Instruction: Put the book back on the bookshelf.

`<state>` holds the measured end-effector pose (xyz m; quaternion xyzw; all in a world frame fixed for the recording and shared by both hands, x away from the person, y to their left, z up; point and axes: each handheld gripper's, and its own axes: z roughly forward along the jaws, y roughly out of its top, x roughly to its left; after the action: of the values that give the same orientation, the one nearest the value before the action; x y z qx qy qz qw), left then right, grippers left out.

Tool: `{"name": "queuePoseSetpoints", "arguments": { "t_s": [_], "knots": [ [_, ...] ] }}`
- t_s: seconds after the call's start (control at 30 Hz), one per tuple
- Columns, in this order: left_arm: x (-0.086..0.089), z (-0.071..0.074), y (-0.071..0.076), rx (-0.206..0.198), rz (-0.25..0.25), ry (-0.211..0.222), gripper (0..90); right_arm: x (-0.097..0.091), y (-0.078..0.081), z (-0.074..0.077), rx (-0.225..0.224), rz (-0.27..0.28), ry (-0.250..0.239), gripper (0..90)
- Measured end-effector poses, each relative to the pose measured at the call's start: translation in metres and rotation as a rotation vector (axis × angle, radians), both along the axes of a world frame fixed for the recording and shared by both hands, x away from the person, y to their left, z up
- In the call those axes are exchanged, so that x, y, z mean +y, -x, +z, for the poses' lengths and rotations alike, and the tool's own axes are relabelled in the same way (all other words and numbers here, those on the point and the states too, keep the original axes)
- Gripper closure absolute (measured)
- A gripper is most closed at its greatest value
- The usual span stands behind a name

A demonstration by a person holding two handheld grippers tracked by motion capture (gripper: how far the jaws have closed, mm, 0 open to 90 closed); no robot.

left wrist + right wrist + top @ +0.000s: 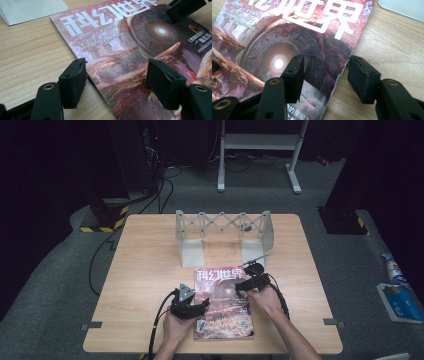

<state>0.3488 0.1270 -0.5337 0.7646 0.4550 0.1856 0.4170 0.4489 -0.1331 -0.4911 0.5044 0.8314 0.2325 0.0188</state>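
- Nearest the person, the magazine [223, 304] lies flat and closed on the wooden table [145, 270], its lower edge close to the table's near edge, cover up.
- The left gripper [199, 308] sits low at the magazine's left edge; in the left gripper view its jaws stand spread, one over bare wood, one over the cover, straddling that edge without pinching it.
- The right gripper [242, 289] hangs over the right edge; the right gripper view shows its jaws spread too, one above the cover, one beside the edge over the table, nothing clamped.
- Judgement: the work looks early. Both tools are lined up on opposite edges, but no grip is made and the magazine is not lifted; closing, raising and carrying it all remain.
- Farther back, a grey expanding rack [223, 236] stands empty, well apart from the magazine, a likely destination.
- The high view gives the rack and layout; the gripper views reveal the jaw gaps and the cover's thin edge.
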Motion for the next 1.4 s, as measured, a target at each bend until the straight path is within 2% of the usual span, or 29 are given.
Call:
{"name": "queuePoseSetpoints", "arguments": {
  "t_s": [0.07,0.6,0.97,1.17,1.4],
  "knots": [
    [0.0,0.0,0.0,0.0,0.0,0.0,32.5,0.001,0.001,0.0,-0.008,0.001,0.003,45.5],
    [-0.001,0.0,0.0,-0.005,0.005,-0.004,31.8,-0.007,0.002,-0.001,0.0,0.003,-0.07,47.5],
    [-0.002,0.0,0.001,-0.005,0.007,-0.004,31.9,-0.01,0.008,0.002,-0.015,0.026,-0.091,49.0],
    [-0.002,0.0,0.0,-0.005,0.006,-0.006,31.8,-0.01,0.012,0.008,-0.038,0.054,-0.142,49.9],
    [-0.002,0.0,0.0,-0.005,0.005,-0.006,31.8,-0.009,0.013,0.008,-0.031,0.063,-0.15,50.1]
  ]
}}
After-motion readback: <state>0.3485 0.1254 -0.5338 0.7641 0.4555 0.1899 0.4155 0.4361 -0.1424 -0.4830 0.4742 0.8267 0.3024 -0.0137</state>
